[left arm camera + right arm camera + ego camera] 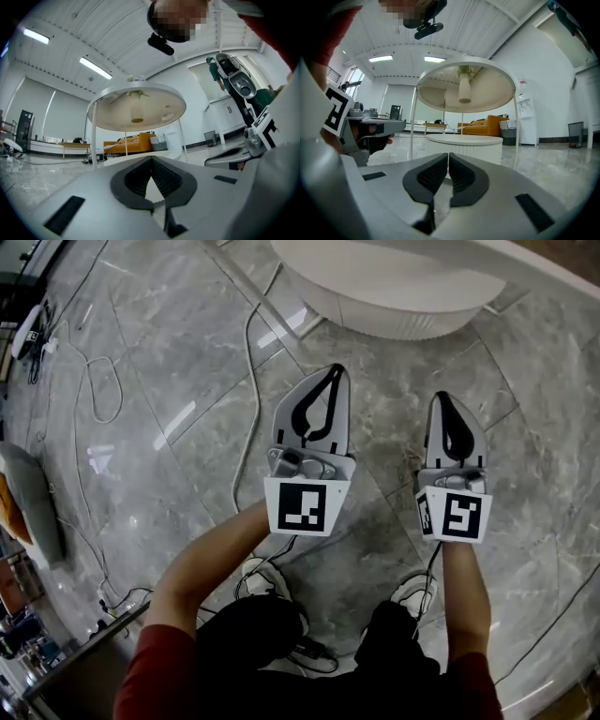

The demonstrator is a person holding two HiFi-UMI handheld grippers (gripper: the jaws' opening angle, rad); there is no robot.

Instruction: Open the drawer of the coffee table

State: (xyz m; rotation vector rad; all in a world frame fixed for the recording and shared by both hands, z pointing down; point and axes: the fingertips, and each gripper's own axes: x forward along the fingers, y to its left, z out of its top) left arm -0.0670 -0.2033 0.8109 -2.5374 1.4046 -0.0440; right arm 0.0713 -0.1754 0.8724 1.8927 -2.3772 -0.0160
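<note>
The round white coffee table [394, 277] stands ahead of me at the top of the head view, with a ribbed drum base [375, 322] under its top. No drawer front or handle shows in any view. My left gripper [335, 371] points at it low over the marble floor, jaws shut and empty. My right gripper [442, 399] hangs beside it, also shut on nothing. The left gripper view looks past its closed tips [151, 159] up at the tabletop's underside [136, 105]. The right gripper view shows its tips [448, 154] closed, short of the low drum [464, 143].
White cables [253, 381] trail over the marble floor to my left. A grey object [28, 502] lies at the left edge. An orange sofa [487, 125] and a bin [575, 133] stand far behind the table. My shoes [412, 592] are under the grippers.
</note>
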